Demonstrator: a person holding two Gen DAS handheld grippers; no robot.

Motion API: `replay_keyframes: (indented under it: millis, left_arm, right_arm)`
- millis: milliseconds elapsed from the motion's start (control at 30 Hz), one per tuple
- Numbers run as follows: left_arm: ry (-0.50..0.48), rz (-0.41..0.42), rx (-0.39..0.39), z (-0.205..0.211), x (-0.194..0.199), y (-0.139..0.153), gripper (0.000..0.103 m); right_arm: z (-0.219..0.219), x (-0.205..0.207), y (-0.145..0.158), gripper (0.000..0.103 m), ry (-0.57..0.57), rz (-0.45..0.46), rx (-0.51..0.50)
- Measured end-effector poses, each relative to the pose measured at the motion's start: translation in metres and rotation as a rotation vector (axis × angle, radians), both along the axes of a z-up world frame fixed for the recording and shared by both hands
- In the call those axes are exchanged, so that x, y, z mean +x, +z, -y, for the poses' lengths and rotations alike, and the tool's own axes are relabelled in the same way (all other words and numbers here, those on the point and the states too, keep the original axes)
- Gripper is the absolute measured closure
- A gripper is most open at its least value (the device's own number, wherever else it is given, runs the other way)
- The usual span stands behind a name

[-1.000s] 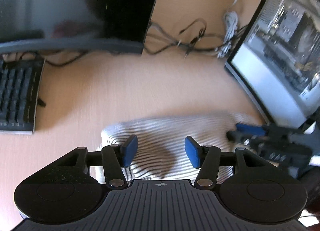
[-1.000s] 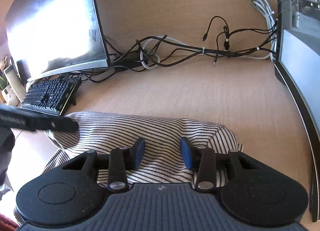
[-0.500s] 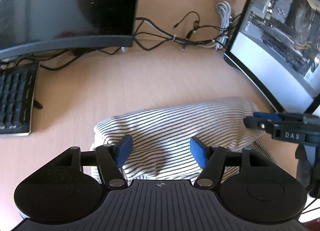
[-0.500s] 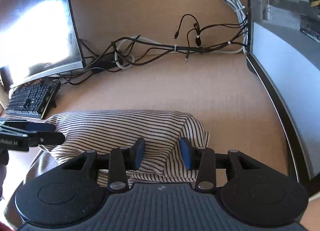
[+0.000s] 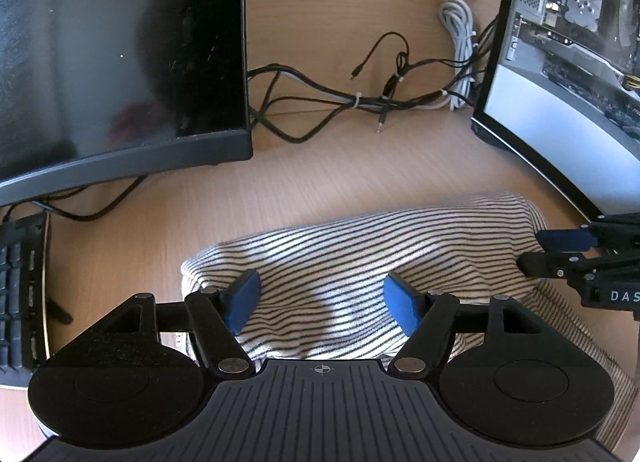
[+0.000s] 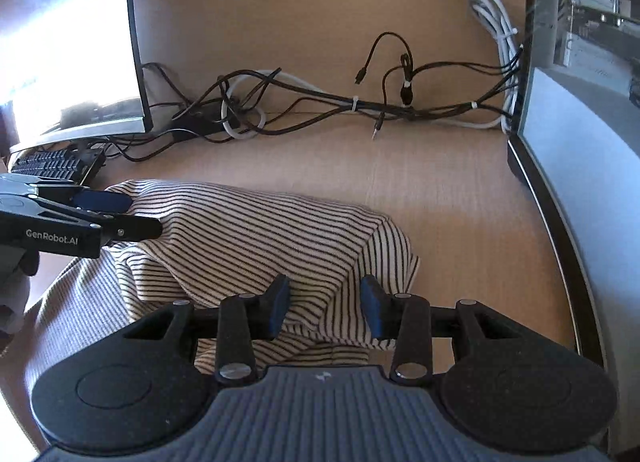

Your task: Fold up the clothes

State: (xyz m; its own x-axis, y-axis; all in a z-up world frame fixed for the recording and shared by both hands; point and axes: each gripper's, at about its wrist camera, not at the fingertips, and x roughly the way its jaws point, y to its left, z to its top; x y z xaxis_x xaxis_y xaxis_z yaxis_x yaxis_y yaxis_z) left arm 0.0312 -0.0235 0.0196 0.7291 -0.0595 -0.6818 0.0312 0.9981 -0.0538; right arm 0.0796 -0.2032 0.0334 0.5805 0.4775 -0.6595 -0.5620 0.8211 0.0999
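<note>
Cream cotton garment with thin black stripes [image 5: 372, 262] lies bunched in a soft mound on the pale wood-grain desk [image 5: 328, 173]. Taking the garment as the landmark: left gripper [image 5: 320, 298], black frame with blue pads, sits at the garment's near-left end, jaws spread wide, nothing between them; striped cloth shows through the gap and under both pads [image 5: 242, 296], though contact with the cloth cannot be told. Right gripper [image 6: 324, 308], same build, sits at the garment's near-right end, jaws parted with a narrower gap, cloth visible between and beneath them, not pinched. From the left wrist view the right gripper's tip [image 5: 560, 250] reaches the garment's right edge; from the right wrist view the left gripper's tip [image 6: 120, 217] lies against the garment's left end. A ribbed grey-beige layer of fabric [image 6: 76, 302] spreads out from under the garment toward the near side. Beyond the garment's left end: dark curved monitor [image 5: 120, 53], and a black keyboard [image 5: 20, 294] further left of it. Beyond the garment's far side: a tangle of black and white cables [image 6: 360, 101] along the back panel. Right of the garment: a second curved monitor [image 5: 560, 109], lit.
</note>
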Motion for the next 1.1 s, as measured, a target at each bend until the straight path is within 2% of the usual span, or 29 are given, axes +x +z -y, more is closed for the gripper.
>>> replay_keyframes:
  millis: [100, 267, 367, 500, 567, 700, 800, 900, 967, 1100]
  left_arm:
    - [-0.001, -0.003, -0.005, -0.001, -0.001, 0.000, 0.029]
    - [0.006, -0.007, -0.018, -0.002, -0.002, 0.002, 0.029]
    - [0.007, -0.007, -0.022, -0.002, -0.004, 0.002, 0.028]
    - [0.004, -0.007, -0.028, -0.003, -0.006, 0.002, 0.027]
    - [-0.002, -0.009, -0.026, -0.003, -0.005, 0.002, 0.026]
    - [-0.007, -0.009, -0.030, -0.002, -0.005, 0.001, 0.022]
    - [-0.005, -0.014, -0.054, -0.006, -0.008, 0.002, 0.022]
    - [-0.004, -0.019, -0.103, -0.013, -0.016, 0.006, 0.018]
    - [-0.003, -0.020, -0.134, -0.018, -0.023, 0.008, 0.016]
    - [0.017, -0.027, -0.194, -0.032, -0.041, 0.015, 0.014]
  right_arm:
    - [-0.002, 0.004, 0.012, 0.064, 0.017, 0.004, -0.010]
    - [-0.018, 0.004, 0.043, 0.064, 0.090, 0.092, 0.019]
    - [-0.036, 0.008, 0.042, 0.064, 0.133, 0.089, 0.033]
    - [-0.054, 0.013, 0.009, 0.064, 0.167, 0.013, -0.008]
    - [-0.055, 0.010, 0.001, 0.064, 0.183, 0.036, -0.033]
    - [-0.055, 0.011, 0.007, 0.064, 0.191, 0.015, -0.044]
    - [-0.057, 0.015, 0.022, 0.063, 0.193, 0.006, -0.003]
    - [-0.065, 0.023, 0.037, 0.046, 0.236, 0.018, 0.039]
    - [-0.077, 0.032, 0.040, 0.025, 0.301, 0.014, 0.039]
    - [-0.113, 0.049, 0.024, 0.024, 0.443, -0.035, -0.034]
